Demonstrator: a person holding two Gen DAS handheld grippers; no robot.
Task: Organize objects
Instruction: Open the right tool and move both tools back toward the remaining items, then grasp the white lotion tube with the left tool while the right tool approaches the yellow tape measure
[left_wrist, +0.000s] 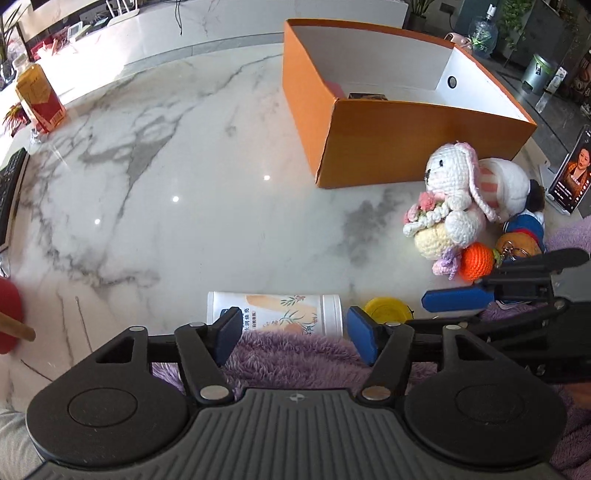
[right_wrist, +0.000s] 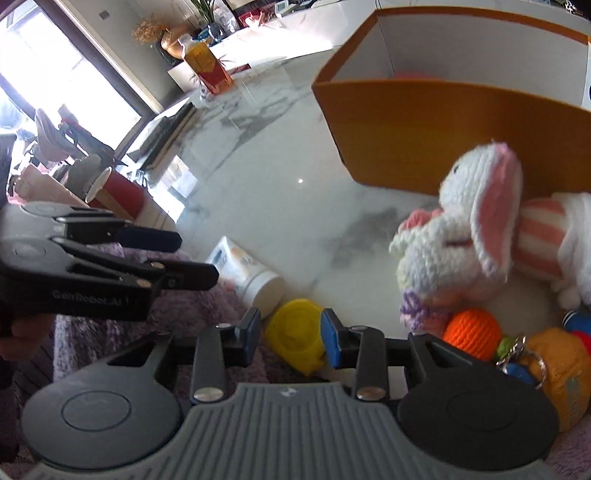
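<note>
The marble surface (left_wrist: 177, 155) carries an orange box (left_wrist: 388, 144), open at the top and standing as the landmark here; something pink and something dark already lie inside it, so the sorting looks partly done. Just in front of the box sits a crocheted rabbit (left_wrist: 448, 192) among a cluster of small knitted toys, an orange ball (left_wrist: 477, 261) the brightest of them. Farther out from the box, at the near edge, a white tube (left_wrist: 275, 312) lies on its side with a yellow lid-like piece (right_wrist: 295, 334) beside it. The left claw (left_wrist: 291, 332) stands wide open over the tube, pads clear of it; the right claw (right_wrist: 290, 336) is partly open with the yellow piece between its pads, no squeeze visible. I judge a pickup is in hand: next each claw must lower, close squarely, then carry toward the box. Beyond the box, a yellow-red carton (left_wrist: 37, 98) stands far off, with a counter, plants and a bright window behind.
</note>
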